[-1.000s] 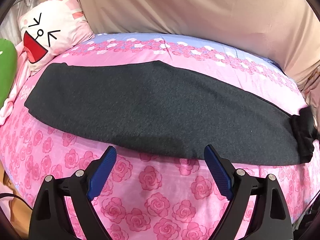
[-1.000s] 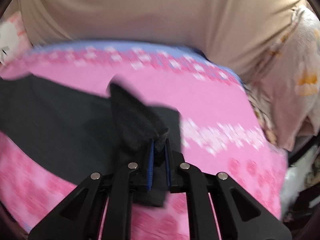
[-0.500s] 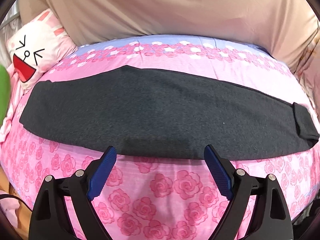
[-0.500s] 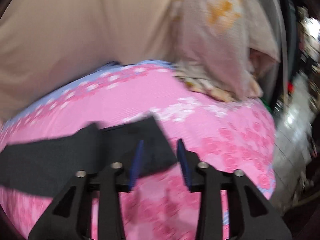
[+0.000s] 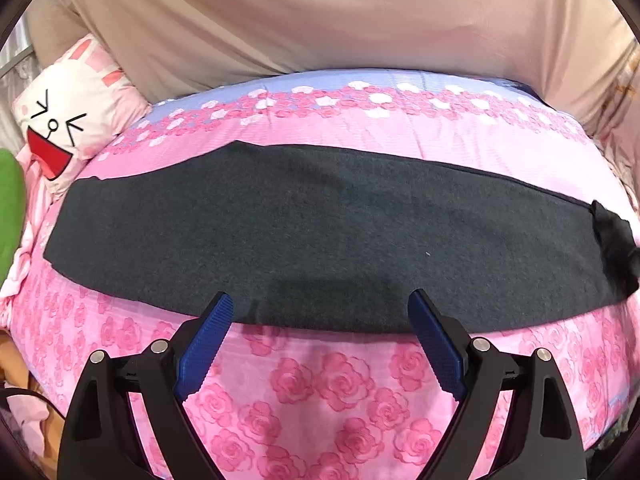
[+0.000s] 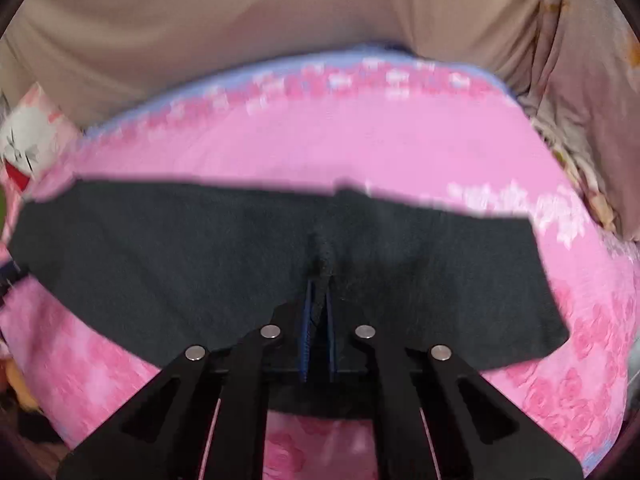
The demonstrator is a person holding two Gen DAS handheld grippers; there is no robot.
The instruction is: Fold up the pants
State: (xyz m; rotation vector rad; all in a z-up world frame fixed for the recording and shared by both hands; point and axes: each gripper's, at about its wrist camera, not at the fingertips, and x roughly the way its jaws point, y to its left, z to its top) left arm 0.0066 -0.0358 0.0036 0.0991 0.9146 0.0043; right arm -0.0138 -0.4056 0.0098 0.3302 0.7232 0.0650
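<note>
**Right gripper pinching the pants, left one waiting**

Left wrist view: the left gripper (image 5: 320, 340) is hanging over the pink rose bedspread (image 5: 340, 392) with its jaws spread wide and nothing between them. The pants (image 5: 320, 232) are lying just ahead of the blue pads (image 5: 206, 342), stretched out as one long dark strip running left to right across the bed. Looks like they're already folded leg over leg, though I'm only judging by the shape. At the far right end of the strip the cloth is bunching up into a dark lump (image 5: 612, 240). Off to the far left a cartoon-face pillow (image 5: 68, 120) is sitting beside the bed edge, and a beige sheet (image 5: 320, 20) is hanging behind everything.

Right wrist view: it's blurry, but the right gripper (image 6: 319, 320) is clamped nearly all the way together with a ridge of dark fabric pinched between its pads. The pants (image 6: 160, 264) are spreading out to both sides of it, more of them to the left.

My read: we're at the start of the lengthwise fold, with the right side picking up its end. Next move probably calls for carrying that pinched end over toward the left end while keeping the edges lined up, and the left gripper either pinning the strip or smoothing it.
</note>
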